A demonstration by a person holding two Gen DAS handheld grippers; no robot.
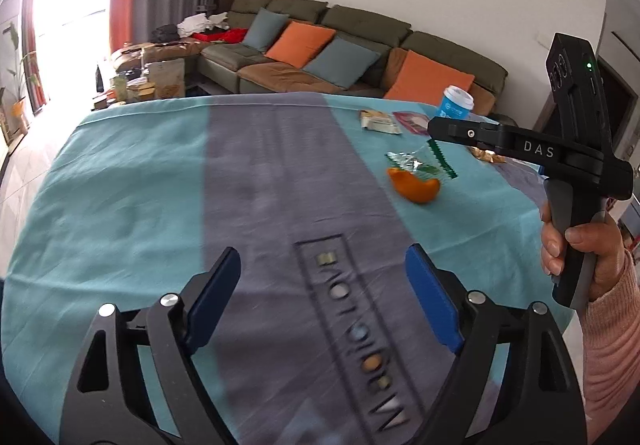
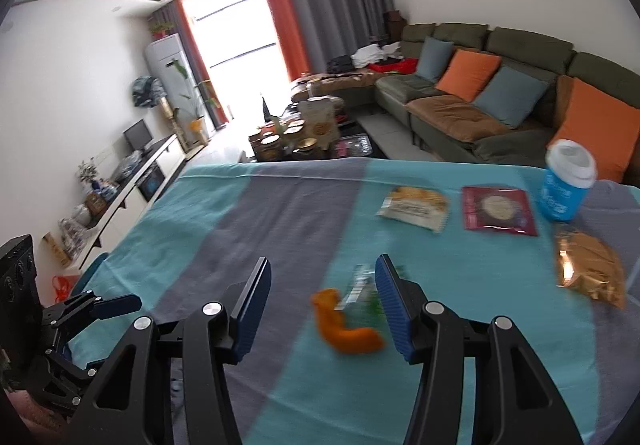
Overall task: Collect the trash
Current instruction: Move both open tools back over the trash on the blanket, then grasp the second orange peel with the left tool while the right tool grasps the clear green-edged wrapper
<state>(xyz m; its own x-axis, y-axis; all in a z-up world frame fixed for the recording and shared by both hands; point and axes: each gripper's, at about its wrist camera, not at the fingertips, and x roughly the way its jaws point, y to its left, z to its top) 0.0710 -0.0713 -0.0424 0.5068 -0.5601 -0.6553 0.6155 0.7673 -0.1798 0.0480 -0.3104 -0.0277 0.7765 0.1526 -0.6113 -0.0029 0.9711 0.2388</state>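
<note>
Cloth, foil, film and matt plastic on the table

The tablecloth (image 2: 224, 213) is soft woven fabric, faintly creased; the gold snack bag (image 2: 590, 271) is shiny crinkled foil, the clear wrapper (image 1: 408, 161) glossy film, the blue cup (image 2: 562, 189) smooth printed paper under a plastic lid; the left gripper (image 1: 322, 299) is matt black plastic with ribbed blue pads.

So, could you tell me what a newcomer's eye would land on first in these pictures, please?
Probably the bright orange peel on the teal and grey tablecloth, with a crumpled clear wrapper beside it, just ahead of the open right gripper. Beyond it lie a row of snack packets, one beige, one maroon and one gold, with a blue paper cup standing at the far right. The left gripper hangs open over bare cloth.
</note>
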